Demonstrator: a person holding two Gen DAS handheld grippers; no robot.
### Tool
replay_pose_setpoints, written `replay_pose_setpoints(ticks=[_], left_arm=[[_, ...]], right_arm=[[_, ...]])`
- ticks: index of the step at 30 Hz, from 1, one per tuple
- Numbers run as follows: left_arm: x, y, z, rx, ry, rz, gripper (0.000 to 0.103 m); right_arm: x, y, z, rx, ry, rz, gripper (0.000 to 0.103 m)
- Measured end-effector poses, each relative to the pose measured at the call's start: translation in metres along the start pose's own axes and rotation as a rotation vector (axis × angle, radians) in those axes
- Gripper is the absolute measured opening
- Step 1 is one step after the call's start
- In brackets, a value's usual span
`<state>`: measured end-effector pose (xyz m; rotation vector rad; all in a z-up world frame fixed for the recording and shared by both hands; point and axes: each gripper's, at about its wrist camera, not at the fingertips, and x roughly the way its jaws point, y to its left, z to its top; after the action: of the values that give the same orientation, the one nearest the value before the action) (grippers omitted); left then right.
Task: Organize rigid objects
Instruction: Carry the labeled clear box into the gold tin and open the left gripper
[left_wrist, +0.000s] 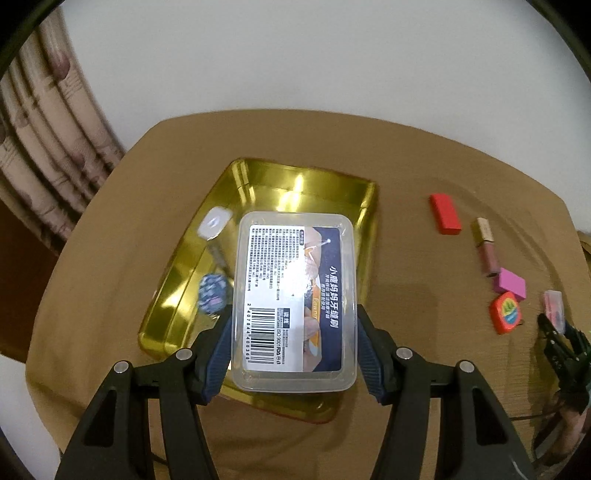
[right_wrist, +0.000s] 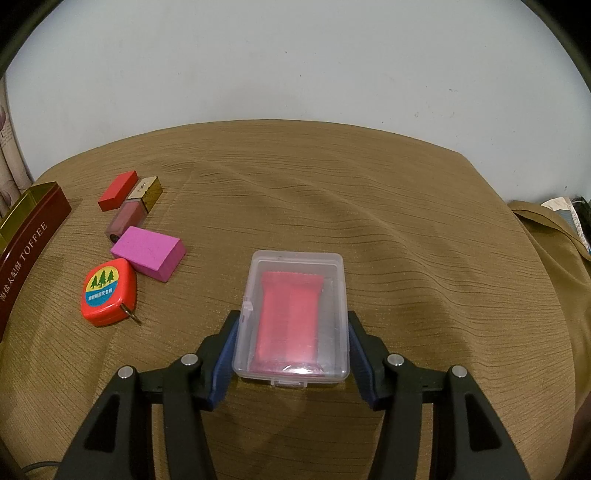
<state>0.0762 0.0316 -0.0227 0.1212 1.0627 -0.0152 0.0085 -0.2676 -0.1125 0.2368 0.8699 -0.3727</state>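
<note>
Tilting steeply downward, the left gripper (left_wrist: 293, 350) clamps a clear rectangular plastic box with a printed barcode label (left_wrist: 295, 301) between its blue pads, holding it above the open gold metal tin (left_wrist: 258, 181) on the tan cloth-covered table (left_wrist: 110, 240). Right of the tin lie a red block (left_wrist: 445, 214) and an orange tape measure (left_wrist: 506, 312). Angled down too, the right gripper (right_wrist: 291, 354) grips a small clear plastic case holding a pink packet (right_wrist: 293, 321), which rests on the table, right of the tape measure.

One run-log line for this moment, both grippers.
left gripper: shut on labelled clear plastic box, above gold tin | right gripper: shut on clear box with pink packet, on tan cloth
</note>
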Motion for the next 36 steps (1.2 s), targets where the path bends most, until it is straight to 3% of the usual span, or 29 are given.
replay_pose_setpoints(ticks=[16,36], left_arm=[[0.034,0.035,-0.006,-0.081,0.06,0.028,0.056],[0.054,0.034,-0.014,-0.061,0.07,0.071,0.057]], right_arm=[[0.0,0.0,0.0,0.0,0.0,0.0,0.055],[0.0,0.0,0.001,0.0,0.001,-0.001,0.055]])
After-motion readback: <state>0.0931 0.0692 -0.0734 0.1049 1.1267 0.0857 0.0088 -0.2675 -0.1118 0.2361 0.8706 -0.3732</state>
